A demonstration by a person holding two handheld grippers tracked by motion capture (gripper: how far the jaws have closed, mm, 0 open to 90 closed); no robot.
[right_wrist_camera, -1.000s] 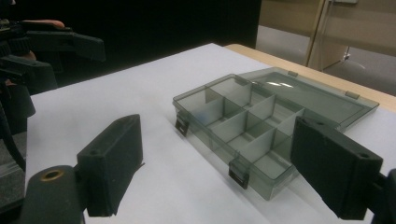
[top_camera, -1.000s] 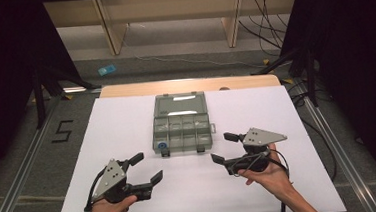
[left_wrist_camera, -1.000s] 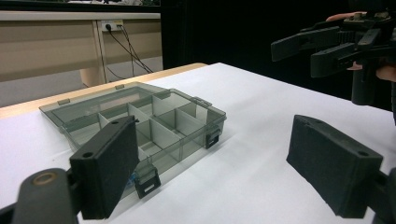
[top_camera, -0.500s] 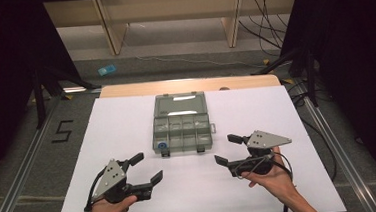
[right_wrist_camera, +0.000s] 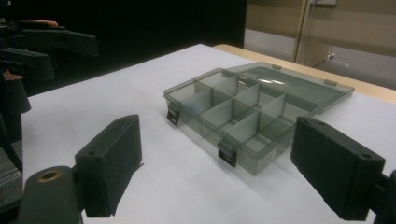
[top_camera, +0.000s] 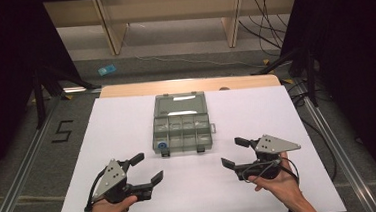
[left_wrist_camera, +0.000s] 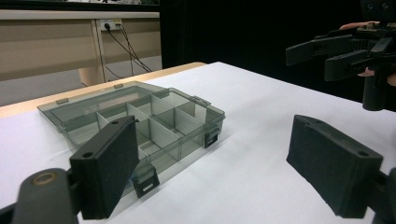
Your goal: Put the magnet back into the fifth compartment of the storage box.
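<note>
A smoky clear compartment box [top_camera: 181,124] lies open on the white table [top_camera: 122,120], its lid folded flat behind it. Something small and blue [top_camera: 162,146] sits in its front-left compartment. My left gripper [top_camera: 148,168] is held open in front of the box and to its left, with nothing between the jaws. My right gripper [top_camera: 232,152] is open and empty in front of the box and to its right. The left gripper view has the box [left_wrist_camera: 140,121] beyond the open gripper [left_wrist_camera: 219,172]. The right gripper view has the box [right_wrist_camera: 247,109] beyond the open gripper [right_wrist_camera: 223,167].
A wooden strip [top_camera: 189,85] runs along the table's far edge. Metal rails [top_camera: 328,136] flank the table on the floor. The other gripper [left_wrist_camera: 345,51] shows far right in the left gripper view, and far left [right_wrist_camera: 42,46] in the right gripper view.
My right gripper has drifted a little to the right and toward the person. The left gripper and the box have stayed put.
</note>
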